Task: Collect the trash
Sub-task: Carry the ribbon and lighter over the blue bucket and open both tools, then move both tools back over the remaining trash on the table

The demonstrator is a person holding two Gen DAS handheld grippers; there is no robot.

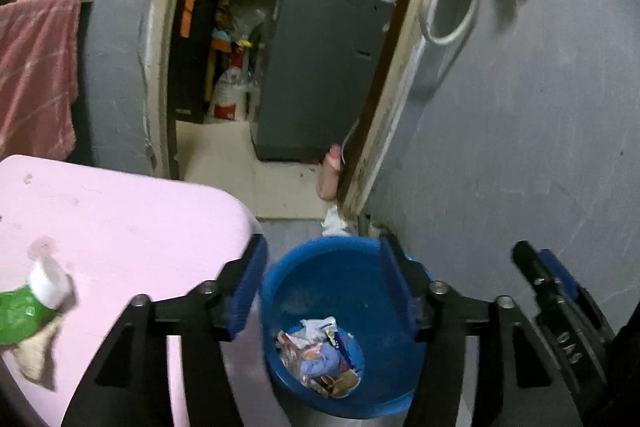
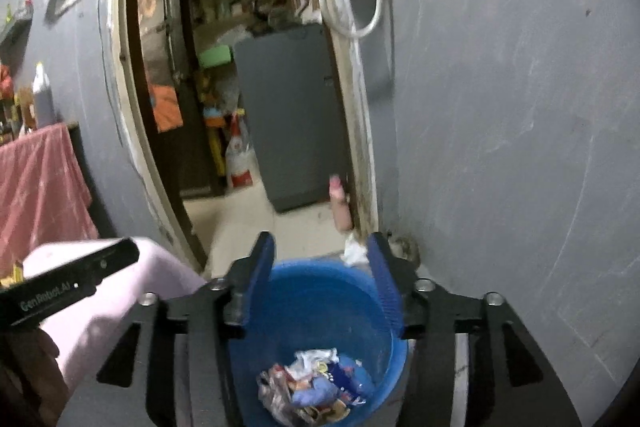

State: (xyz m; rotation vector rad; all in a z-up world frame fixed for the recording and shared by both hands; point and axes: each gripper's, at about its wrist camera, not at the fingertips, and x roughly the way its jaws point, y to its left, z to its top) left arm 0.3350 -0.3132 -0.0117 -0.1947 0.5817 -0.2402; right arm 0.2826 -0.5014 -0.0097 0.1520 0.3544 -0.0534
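Wrappers [image 1: 320, 359] lie in blue bucket [image 1: 360, 267] below both empty, parted tools [image 1: 322, 287] [image 2: 324, 279].

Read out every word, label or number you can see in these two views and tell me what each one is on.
"GenRobot.AI": on the side of the left hand-held gripper, in the right wrist view.
Embossed characters on the right hand-held gripper, in the left wrist view: too unclear to read.
Print on the wrappers in the blue bin: too blurred.
Red print on the white sack through the doorway: too blurred.
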